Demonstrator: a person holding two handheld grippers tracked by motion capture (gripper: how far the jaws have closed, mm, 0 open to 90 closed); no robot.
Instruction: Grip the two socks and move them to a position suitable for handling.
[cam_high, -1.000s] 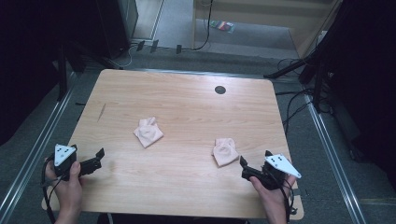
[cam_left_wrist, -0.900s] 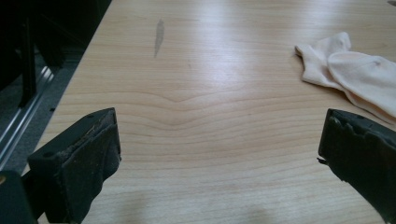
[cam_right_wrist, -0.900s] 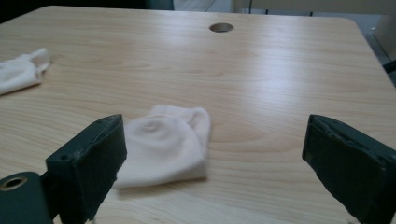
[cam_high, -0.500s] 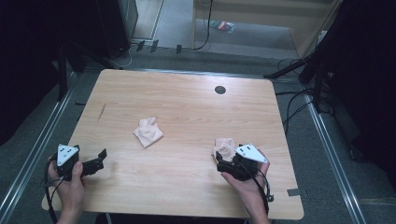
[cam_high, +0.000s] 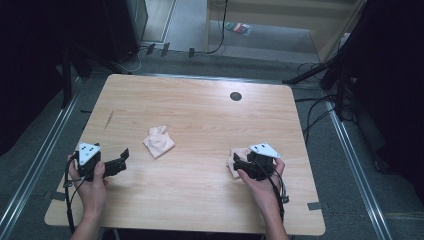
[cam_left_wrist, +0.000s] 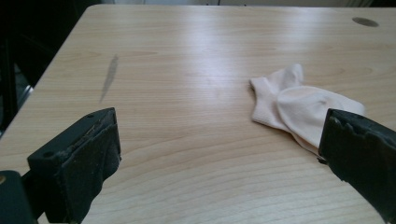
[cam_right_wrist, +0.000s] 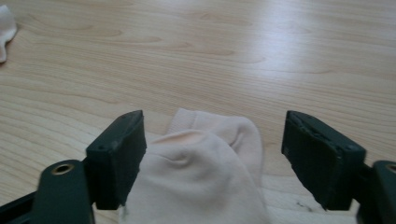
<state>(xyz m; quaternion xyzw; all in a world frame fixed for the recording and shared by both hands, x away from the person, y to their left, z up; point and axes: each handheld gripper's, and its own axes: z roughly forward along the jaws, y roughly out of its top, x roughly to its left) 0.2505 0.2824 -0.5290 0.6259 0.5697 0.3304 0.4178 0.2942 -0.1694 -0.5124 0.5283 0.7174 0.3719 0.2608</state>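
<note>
Right gripper view: my right gripper (cam_right_wrist: 212, 158) straddles the near sock (cam_right_wrist: 205, 172). Jaws have just been closing; the left pad touches the fabric, the right pad is clear of it, so nothing is clamped yet. High view puts that sock (cam_high: 237, 156) near the right front of the tabletop (cam_high: 200, 115). My left gripper (cam_left_wrist: 219, 163) hangs wide open and empty, with the second sock (cam_left_wrist: 299, 107) further out, mid-tabletop, well apart from the first.
</note>
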